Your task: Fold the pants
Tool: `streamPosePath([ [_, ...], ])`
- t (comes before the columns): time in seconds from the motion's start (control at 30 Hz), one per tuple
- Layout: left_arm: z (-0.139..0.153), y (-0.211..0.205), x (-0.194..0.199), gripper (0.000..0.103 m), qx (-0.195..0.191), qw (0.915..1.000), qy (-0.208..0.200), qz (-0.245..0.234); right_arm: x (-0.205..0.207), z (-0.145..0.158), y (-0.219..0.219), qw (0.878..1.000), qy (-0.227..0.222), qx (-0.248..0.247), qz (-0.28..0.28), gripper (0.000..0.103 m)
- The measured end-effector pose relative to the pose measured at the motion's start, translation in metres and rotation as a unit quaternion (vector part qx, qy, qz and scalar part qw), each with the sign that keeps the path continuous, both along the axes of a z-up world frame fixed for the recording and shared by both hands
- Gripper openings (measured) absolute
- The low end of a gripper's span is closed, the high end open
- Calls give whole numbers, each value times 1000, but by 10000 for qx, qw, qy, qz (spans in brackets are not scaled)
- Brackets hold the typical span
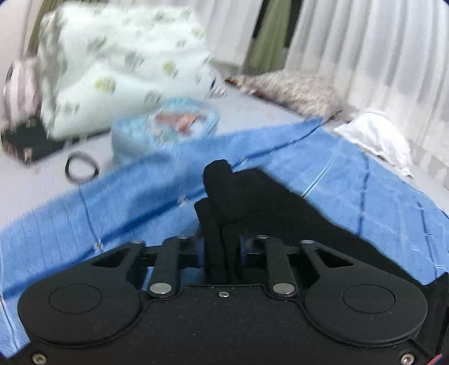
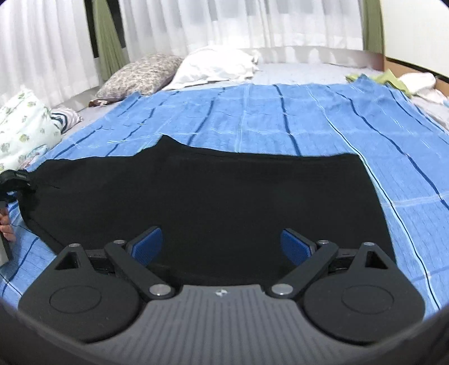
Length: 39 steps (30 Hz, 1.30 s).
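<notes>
Left gripper clenches a bunch of the black pants on the blue blanket; right gripper hangs released above them; grip that side too, lift evenly

Blue striped blanket spread over bed w/ grey sheet. Floral pillow & white pillow side by side nr white curtains. Leaf-print bedding bundle, black ring on sheet. Green cloth at far right.
</notes>
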<state>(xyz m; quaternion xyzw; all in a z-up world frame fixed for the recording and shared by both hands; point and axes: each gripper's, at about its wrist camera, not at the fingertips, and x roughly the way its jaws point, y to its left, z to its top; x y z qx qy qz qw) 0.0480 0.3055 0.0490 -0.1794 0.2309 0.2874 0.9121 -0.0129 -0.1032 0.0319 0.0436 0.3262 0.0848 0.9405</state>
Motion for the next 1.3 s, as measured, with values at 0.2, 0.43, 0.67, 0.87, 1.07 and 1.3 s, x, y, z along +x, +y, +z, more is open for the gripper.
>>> streamPosePath([
  [0.2, 44, -68, 4, 14, 422, 9928, -424, -1035, -6, 0, -24, 9992, -17, 23, -402, 98],
  [0.43, 84, -222, -1, 17, 144, 9092, -760, -4092, -20, 12, -64, 9958, -224, -95, -880, 98],
  [0.67, 17, -342, 9, 28, 57, 8447, 863, -5282, -36, 4, -101, 9913, -108, 108, -1308, 98],
  [0.87, 23, -317, -22, 53, -43, 8383, 558, -5423, -37, -5, -102, 9923, -88, 346, -1190, 98],
  [1.07, 47, -274, -47, 61, 694, 8845, 148, -4611, -22, -12, -75, 9939, -88, 653, -890, 98],
  [1.3, 17, -242, -34, 59, 1273, 9253, 661, -3511, 19, -23, -35, 9964, 42, 283, -802, 98],
])
